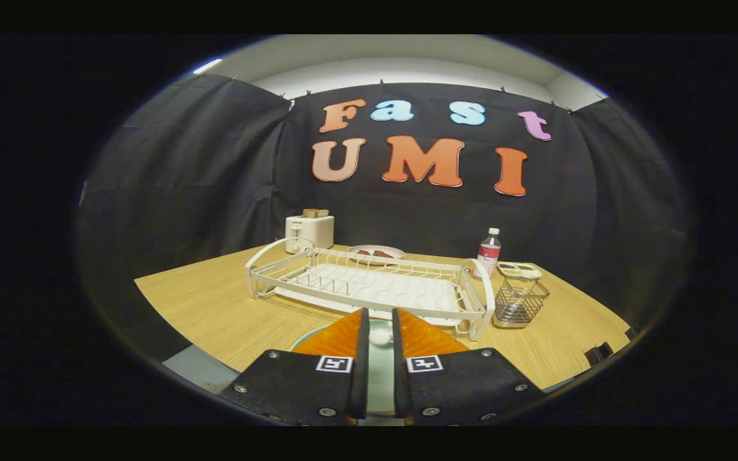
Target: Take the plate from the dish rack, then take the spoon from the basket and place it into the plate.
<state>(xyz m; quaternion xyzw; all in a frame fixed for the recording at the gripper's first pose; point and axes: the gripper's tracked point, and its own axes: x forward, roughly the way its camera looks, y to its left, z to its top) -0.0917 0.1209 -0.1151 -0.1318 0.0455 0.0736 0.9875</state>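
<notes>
Seen along the tongs (380, 330): fingers drawn close, a narrow slot between them, and in that slot a small white rounded thing, probably the spoon (380, 337), apparently pinched from both sides, though contact of both pads cannot be told for sure. Directly beneath the fingers, a pale green plate (318, 333) lying flat on the bench (215, 307), its rim curving out on the left of the fingers and its face showing through the slot. Just beyond the fingertips, the white dish rack (369, 282), long and low, with no plate standing in its wires. At the rack's right end, the wire basket (519, 304), no spoon handle visible in it from here. Farther back, a toaster (309, 232) on the left, a second plate with something dark on it behind the rack, a bottle (489, 251) and a small tray (519, 270) to the right. Judged from this layout: plate out of the rack and set down, spoon out of the basket and held over the plate, task nearly finished. Left to do, by the look of it: lowering the spoon onto the plate and letting go.
</notes>
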